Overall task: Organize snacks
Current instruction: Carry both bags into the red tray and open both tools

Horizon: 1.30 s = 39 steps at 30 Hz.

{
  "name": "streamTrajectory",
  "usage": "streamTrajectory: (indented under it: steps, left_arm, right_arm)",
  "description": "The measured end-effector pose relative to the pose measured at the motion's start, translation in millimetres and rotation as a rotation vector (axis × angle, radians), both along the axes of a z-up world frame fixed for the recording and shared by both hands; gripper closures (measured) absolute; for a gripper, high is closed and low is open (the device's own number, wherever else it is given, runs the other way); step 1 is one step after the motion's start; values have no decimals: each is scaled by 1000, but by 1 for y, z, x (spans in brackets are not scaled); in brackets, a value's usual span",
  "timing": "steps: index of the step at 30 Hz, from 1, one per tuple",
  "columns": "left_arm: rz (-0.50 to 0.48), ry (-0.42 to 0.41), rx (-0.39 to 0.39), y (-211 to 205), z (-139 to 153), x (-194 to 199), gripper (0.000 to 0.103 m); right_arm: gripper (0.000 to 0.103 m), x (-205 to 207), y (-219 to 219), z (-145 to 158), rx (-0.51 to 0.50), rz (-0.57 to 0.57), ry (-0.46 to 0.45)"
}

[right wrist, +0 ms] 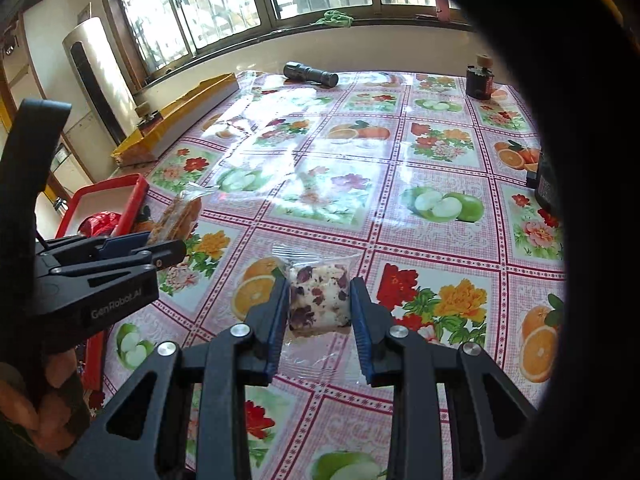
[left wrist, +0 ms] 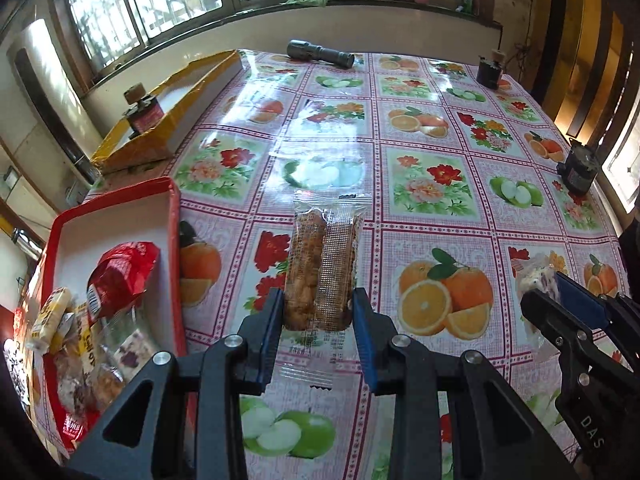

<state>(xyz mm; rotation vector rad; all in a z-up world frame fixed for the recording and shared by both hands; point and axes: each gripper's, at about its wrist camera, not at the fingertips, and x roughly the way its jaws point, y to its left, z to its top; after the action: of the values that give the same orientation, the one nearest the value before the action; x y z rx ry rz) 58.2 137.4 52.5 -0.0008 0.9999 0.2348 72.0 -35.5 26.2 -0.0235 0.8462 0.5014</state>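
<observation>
Your left gripper [left wrist: 318,312] clamps the long clear-wrapped brown biscuit pack [left wrist: 322,268] by its lower end, and your right gripper [right wrist: 319,308] clamps the clear-wrapped white nougat piece with red bits [right wrist: 318,296]; slippery film could let either one slide out. The red plastic tray [left wrist: 174,240] with the snacks is at 9 o'clock, so its raised rim may catch the hanging pack, while the black metal flashlight [left wrist: 320,54] at 12 o'clock lies well apart.

Clear-wrapped brown cracker pack [left wrist: 321,268] lengthwise on fruit-print tablecloth just right of red tray [left wrist: 175,240], which holds a red bag [left wrist: 120,276] and mixed wrapped snacks; white nougat bar [right wrist: 318,294] with dark red bits, clear wrapper, further right.
</observation>
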Motion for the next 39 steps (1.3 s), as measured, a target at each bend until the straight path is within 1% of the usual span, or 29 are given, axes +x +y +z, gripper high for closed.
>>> streamTrajectory:
  steps: [3,7,16,26,37,39]
  left_arm:
    - [18,-30,14,6,8,-20,69]
    - [39,-54,13,17,15,-41,69]
    - [99,-94,7,44,25,-72,69]
    - [147,-107,2,68,26,-93,69]
    - [209,-118,2,99,26,-109,69]
    - [222,-119,-11,108,26,-113,69]
  right_arm:
    - [71,-14,8,2,4,19,-5]
    - [71,-29,18,5,3,42,-11]
    - [71,-54,38,11,-12,86,-30]
    - [71,-72,66,18,-21,144,-53]
    - [71,-82,99,20,-19,211,-60]
    - [71,-83,107,21,-11,228,-61]
